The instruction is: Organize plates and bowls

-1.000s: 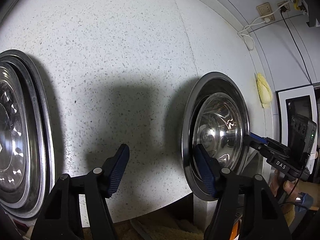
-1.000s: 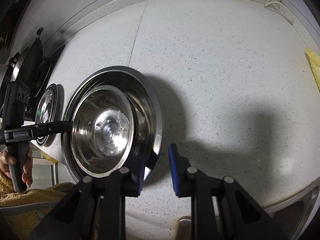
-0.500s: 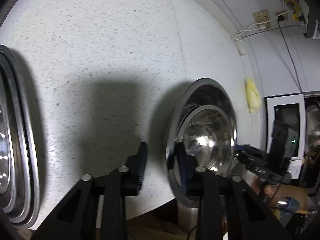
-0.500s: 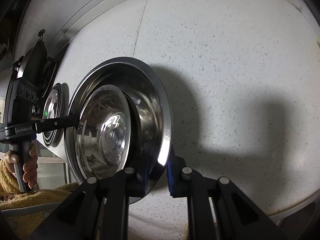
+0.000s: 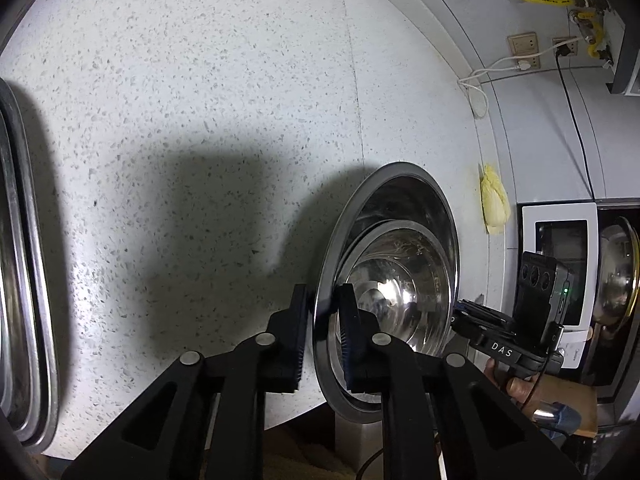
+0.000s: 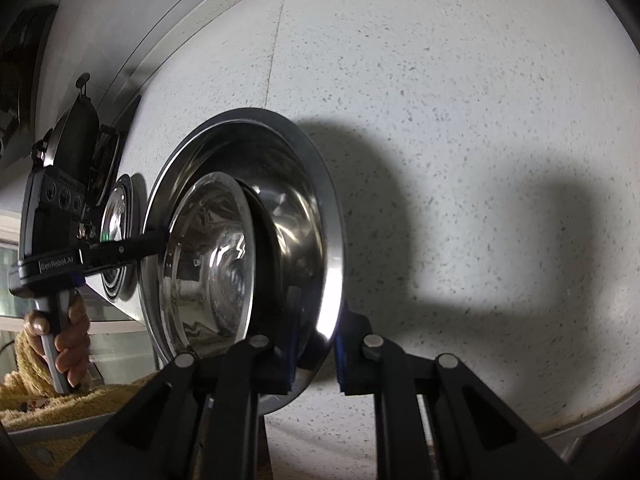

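Note:
A large steel bowl [image 5: 404,204] with a smaller steel bowl [image 5: 400,276] nested inside it is lifted above the speckled white countertop [image 5: 200,100]. My left gripper [image 5: 322,340] is shut on the large bowl's near rim. My right gripper [image 6: 314,346] is shut on the opposite rim of the same large bowl [image 6: 304,184], with the small bowl [image 6: 208,264] tilted inside. Each view shows the other gripper across the bowl. A stack of steel plates [image 5: 20,264] lies at the left edge of the left wrist view.
A yellow cloth [image 5: 494,204] lies by the back wall. A white appliance [image 5: 560,264] stands at the right, with sockets and cables [image 5: 524,44] above it. A dark pan with lid [image 6: 78,136] and stacked plates [image 6: 118,216] sit far left in the right wrist view.
Both grippers have closed on the large bowl's rim, from open a second ago. The bowls have lifted and tilted, and the small bowl has shifted inside the large one.

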A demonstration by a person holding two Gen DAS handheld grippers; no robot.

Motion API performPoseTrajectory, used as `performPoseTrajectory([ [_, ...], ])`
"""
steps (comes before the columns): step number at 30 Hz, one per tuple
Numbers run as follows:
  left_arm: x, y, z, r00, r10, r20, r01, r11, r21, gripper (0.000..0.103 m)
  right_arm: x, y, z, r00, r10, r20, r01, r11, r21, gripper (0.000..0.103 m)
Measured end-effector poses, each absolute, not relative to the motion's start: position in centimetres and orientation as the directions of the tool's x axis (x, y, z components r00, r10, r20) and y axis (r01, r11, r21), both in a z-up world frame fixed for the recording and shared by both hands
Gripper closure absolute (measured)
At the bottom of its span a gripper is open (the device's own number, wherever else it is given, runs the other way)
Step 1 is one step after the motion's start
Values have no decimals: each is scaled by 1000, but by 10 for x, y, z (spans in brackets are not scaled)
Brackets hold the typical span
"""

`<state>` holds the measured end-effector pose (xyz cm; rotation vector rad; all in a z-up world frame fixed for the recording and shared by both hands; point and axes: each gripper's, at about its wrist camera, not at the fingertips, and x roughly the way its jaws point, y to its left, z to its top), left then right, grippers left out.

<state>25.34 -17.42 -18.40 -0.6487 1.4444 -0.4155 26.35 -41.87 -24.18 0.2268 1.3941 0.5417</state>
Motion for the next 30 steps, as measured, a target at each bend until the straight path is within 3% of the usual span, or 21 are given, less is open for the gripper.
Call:
performPoseTrajectory([
  [3,253,-176,-185,99,-624,-775,-122,766,-631,89,265,-417,-242,82,485,-870,-228,859,458,90],
  [6,251,-174,-184,99,-616,-782,-118,773,-624,96,265,-418,-241,86,480,-873,-230,862,451,90],
  [19,250,-163,-172,131,-626,-769,-99,764,-638,96,267,-418,-225,109,489,-865,-227,860,457,91],
  [30,232,-73,-121,275,-606,-747,-136,744,-654,95,278,-346,-171,120,524,-843,-364,813,454,91],
])
